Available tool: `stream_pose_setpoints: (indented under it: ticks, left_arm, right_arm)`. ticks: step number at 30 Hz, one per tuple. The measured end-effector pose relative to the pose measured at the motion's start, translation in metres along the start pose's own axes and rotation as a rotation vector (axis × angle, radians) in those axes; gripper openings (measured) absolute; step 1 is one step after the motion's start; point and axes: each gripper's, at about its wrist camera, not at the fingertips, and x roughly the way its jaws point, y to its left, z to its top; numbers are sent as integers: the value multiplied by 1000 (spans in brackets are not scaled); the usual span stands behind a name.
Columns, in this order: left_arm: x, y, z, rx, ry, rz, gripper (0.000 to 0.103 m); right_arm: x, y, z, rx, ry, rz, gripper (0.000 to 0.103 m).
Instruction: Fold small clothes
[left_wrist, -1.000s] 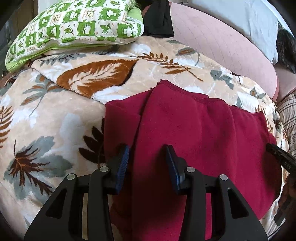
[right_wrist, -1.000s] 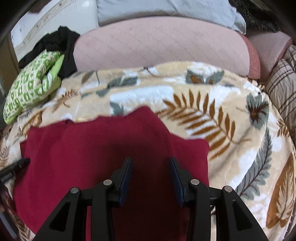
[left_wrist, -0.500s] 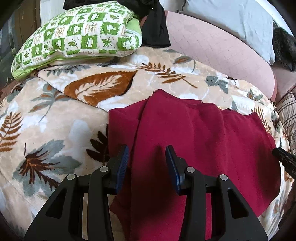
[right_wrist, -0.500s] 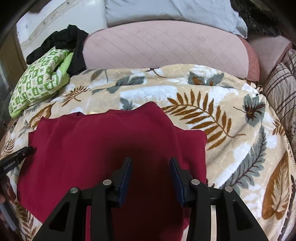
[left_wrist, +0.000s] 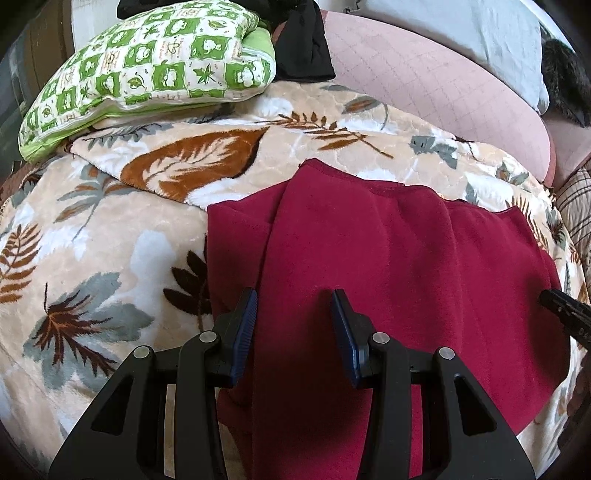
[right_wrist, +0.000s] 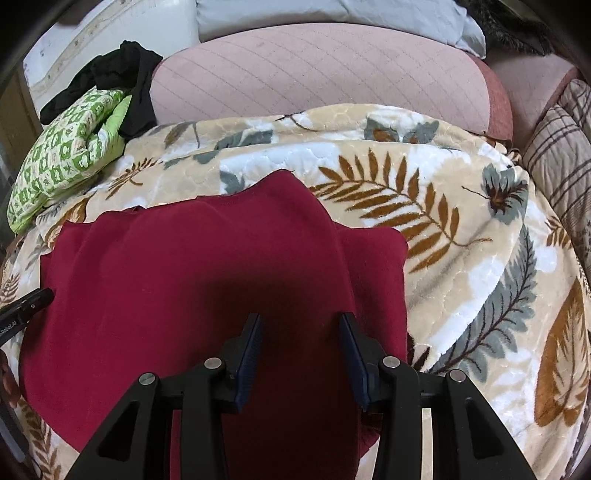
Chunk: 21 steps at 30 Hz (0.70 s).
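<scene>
**Red top partly folded, more to go**

While the red garment (left_wrist: 388, 266) lies spread on the leaf-print blanket (left_wrist: 92, 258) covering the bed, both tools hang just above its near edge with nothing in them. The left tool (left_wrist: 293, 325) has its jaws parted over the cloth, pads not pinching anything, and the right tool (right_wrist: 301, 347) is the same: parted, empty, red fabric showing in the gap.

Progress-wise, I'd say we're somewhere in the middle. One side looks already turned in, since there's a layered flap along each outer edge, but the piece is wide and loose, so at least one more fold is left, probably bringing the near hem up.

The left view shows the flap on the garment's left side clearly, plus the green patterned pillow (left_wrist: 155, 62) close up. The right view gives the opposite edge with its squared-off corner, a striped cushion (right_wrist: 561, 155) and much more bare blanket. Each view catches just the tip of the other tool at its margin.
</scene>
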Motion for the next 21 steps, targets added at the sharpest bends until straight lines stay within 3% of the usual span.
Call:
stream_pose_setpoints:
  ticks: [5,10,21]
  left_arm:
    - [-2,1,1,-7,-4,-4,41]
    - [-6,0,1,-9,-12,-10,41]
    - [-3,-1,0,0,-7,-3,41]
  right_arm:
    - [-18,-7,2,24,-41,4,42]
    - [-23,-21,0,59,-38,10,58]
    - [3,-40,-2,145,0,-8,60]
